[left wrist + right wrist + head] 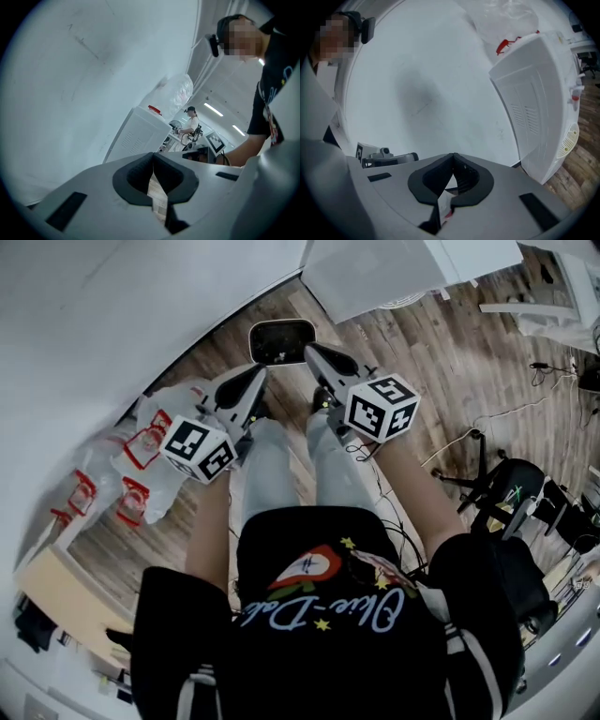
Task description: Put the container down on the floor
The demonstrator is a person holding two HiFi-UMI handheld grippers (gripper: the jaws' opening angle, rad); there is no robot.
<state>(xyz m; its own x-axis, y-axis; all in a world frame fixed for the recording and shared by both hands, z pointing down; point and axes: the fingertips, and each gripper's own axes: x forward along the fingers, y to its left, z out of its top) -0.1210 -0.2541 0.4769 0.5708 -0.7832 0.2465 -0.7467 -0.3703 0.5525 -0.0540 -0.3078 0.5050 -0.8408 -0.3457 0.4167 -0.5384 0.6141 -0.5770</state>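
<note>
Now left gripper (255,381) & right gripper (317,354), jaws together, empty, near container (281,341) at wall (141,296) edge; bare floor (450,362) rt.

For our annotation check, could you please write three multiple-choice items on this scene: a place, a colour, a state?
1. Where is the container? A) held in tongs B) on the wooden floor by the wall C) on a table
2. What colour is the print on the plastic bags? A) blue B) green C) red
3. How are the left tongs and right tongs? A) both shut, empty B) both open C) one open
Key: B, it lies there beyond the tongs; C, red marks show; A, their tips meet, nothing between.
</note>
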